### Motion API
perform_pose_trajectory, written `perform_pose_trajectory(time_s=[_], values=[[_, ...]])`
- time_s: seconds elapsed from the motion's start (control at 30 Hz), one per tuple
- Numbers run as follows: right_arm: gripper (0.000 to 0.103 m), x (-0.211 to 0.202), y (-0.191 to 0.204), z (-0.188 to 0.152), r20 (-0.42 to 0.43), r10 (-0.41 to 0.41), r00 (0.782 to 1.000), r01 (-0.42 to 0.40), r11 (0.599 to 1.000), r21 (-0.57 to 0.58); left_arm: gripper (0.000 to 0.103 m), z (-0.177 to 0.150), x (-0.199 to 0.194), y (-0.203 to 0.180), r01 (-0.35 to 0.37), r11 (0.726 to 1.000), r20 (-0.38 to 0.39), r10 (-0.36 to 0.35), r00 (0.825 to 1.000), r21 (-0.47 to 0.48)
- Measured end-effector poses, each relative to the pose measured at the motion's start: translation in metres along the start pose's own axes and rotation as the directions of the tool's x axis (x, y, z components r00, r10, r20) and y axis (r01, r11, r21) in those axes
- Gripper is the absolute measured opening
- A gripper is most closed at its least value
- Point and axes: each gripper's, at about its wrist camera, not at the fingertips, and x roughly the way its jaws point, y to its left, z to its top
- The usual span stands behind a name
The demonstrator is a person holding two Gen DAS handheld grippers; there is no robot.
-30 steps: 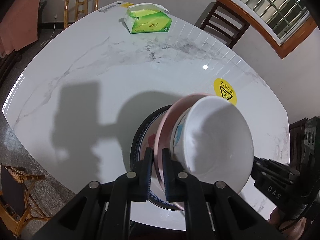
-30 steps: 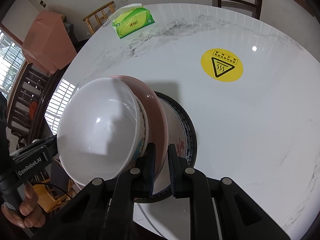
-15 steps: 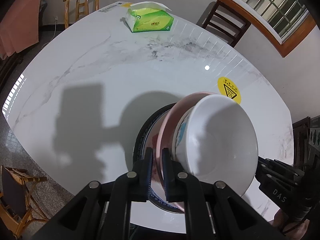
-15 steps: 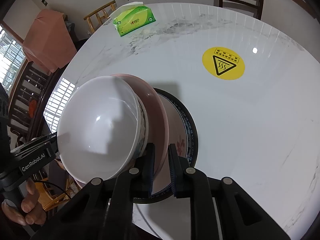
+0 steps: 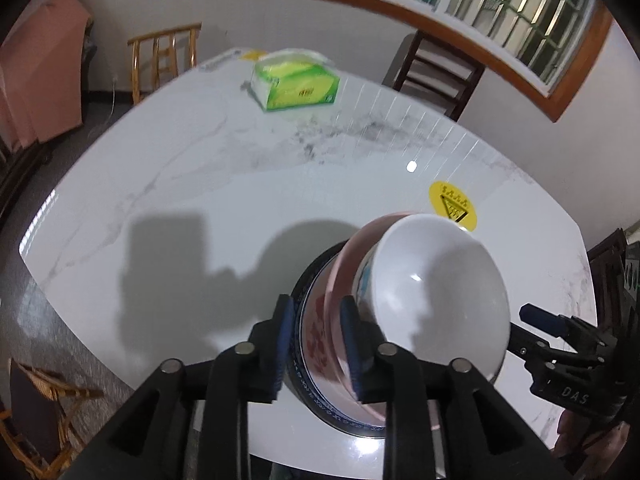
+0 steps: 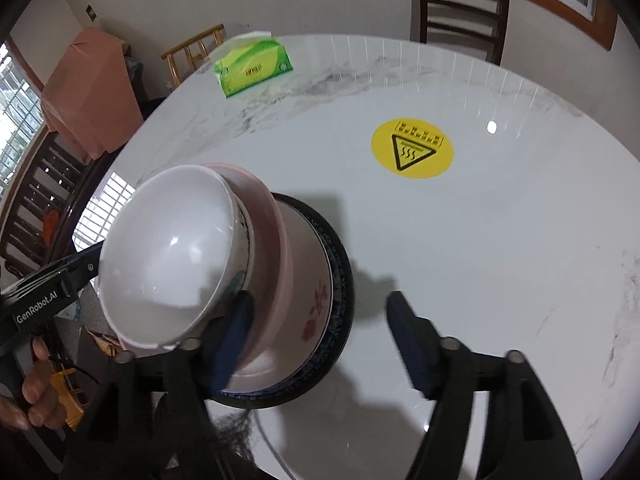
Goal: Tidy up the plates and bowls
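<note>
So both jaws have just been opening: left hand-held gripper [image 5: 314,344] is narrowly parted around the stack's rims, right hand-held gripper [image 6: 320,344] is wide. White ceramic bowl [image 6: 168,252] sits in the pink shallow bowl [image 6: 276,232] on the dark-rimmed floral plate [image 6: 340,272], between them on the white marble worktop [image 6: 500,260].

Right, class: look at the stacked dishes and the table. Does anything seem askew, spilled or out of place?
Nothing is spilled or visibly broken. The only oddity: the stack of white bowl, pink dish and dark-rimmed plate stands very near the table's front edge, where a nudge might tip it off.
</note>
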Motion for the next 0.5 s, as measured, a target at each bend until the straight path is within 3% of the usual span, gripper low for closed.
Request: perform_pose_trajectory(time_s=[0.23, 0.4, 0.5], values=[[0.092, -0.020, 0.002, -0.021, 0.106, -0.061, 0.993, 0.066, 0.997, -0.046, 0.057, -0.015, -0.036, -0.005, -0.077, 0.996, 0.141, 0.071, 0.988, 0.040], [0.103, -0.030, 0.008, -0.047, 0.193, -0.057, 0.980, 0.077, 0.992, -0.099, 0.066, -0.048, -0.049, -0.016, -0.184, 0.980, 0.205, 0.167, 0.964, 0.070], [0.103, -0.028, 0.011, -0.068, 0.216, -0.031, 0.976, 0.057, 0.992, -0.116, 0.067, -0.072, -0.044, -0.030, -0.191, 0.974, 0.185, 0.167, 0.968, 0.121]])
